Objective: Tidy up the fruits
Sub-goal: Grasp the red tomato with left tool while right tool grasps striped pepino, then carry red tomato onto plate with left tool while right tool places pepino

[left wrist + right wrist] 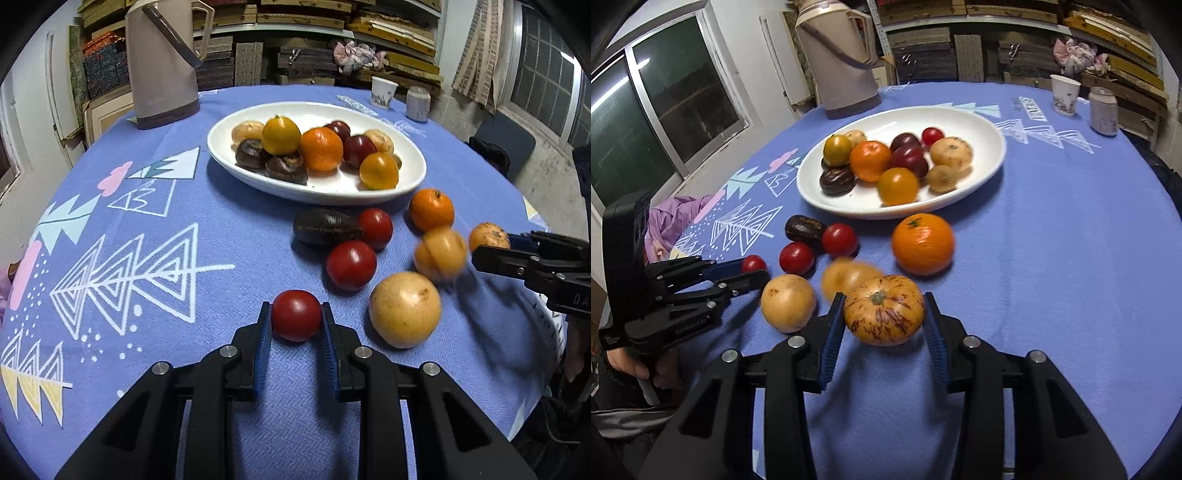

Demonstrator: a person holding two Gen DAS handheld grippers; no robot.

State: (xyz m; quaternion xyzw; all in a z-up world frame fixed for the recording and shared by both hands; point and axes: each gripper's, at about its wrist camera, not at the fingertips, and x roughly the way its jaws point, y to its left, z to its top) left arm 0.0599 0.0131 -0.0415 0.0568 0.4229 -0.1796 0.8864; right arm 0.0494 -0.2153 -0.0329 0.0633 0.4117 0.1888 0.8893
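Cluttered storeroom: stacked shelves behind, window aside, round table point(221, 229) under a blue patterned cloth. Roughly half sorted: about ten fruits inside the white dish point(406, 184). Just in front of the dish, several loose fruits left. Left hand-held gripper point(296, 325) clamped around a red tomato point(296, 319); right hand-held gripper point(884, 325) closing around a striped fruit point(884, 314), contact unclear.

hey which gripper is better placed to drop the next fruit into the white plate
Right, narrowly. The right gripper already brackets the striped fruit, seemingly lifted. The left gripper brackets a red tomato still resting on the cloth, farther from the white plate.
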